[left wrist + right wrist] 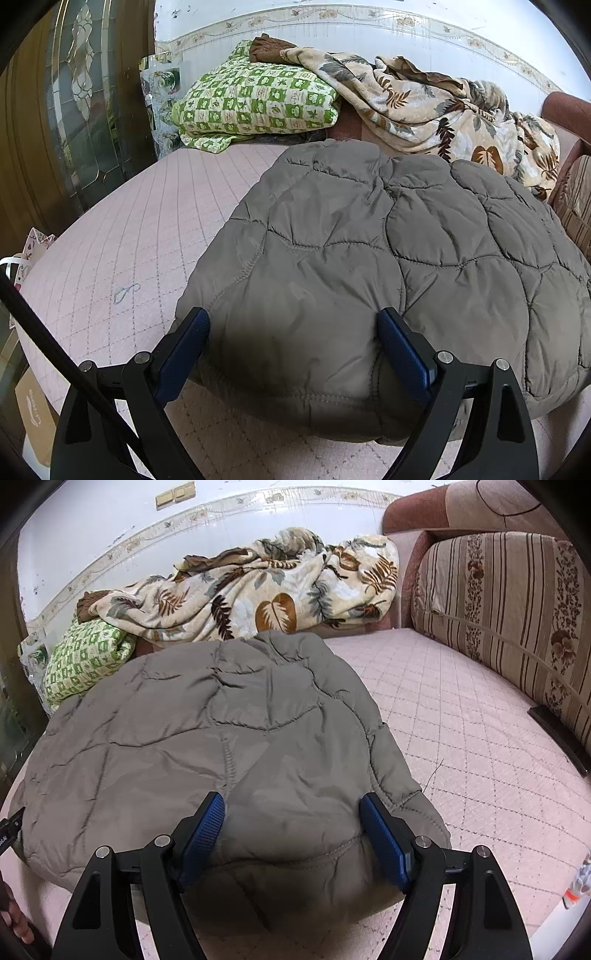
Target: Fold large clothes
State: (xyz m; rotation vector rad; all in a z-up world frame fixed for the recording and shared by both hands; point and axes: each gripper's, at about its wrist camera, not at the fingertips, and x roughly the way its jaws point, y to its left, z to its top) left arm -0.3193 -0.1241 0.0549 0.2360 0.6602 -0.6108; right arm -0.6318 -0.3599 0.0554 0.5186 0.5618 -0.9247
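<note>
A grey quilted puffer jacket [388, 251] lies in a folded bundle on a pink quilted mattress [140, 229]. My left gripper [293, 328] is open, its blue-padded fingers straddling the jacket's near left edge from above. In the right wrist view the same jacket [207, 731] fills the middle. My right gripper [291, 812] is open too, its fingers straddling the jacket's near right edge. Neither gripper pinches the fabric.
A green checked pillow [255, 99] and a crumpled leaf-print blanket [266, 587] lie at the far edge by the white wall. A striped sofa cushion [506, 620] stands at the right. A dark glass-panelled door [74, 110] is at the left. Bare mattress [461, 720] lies right of the jacket.
</note>
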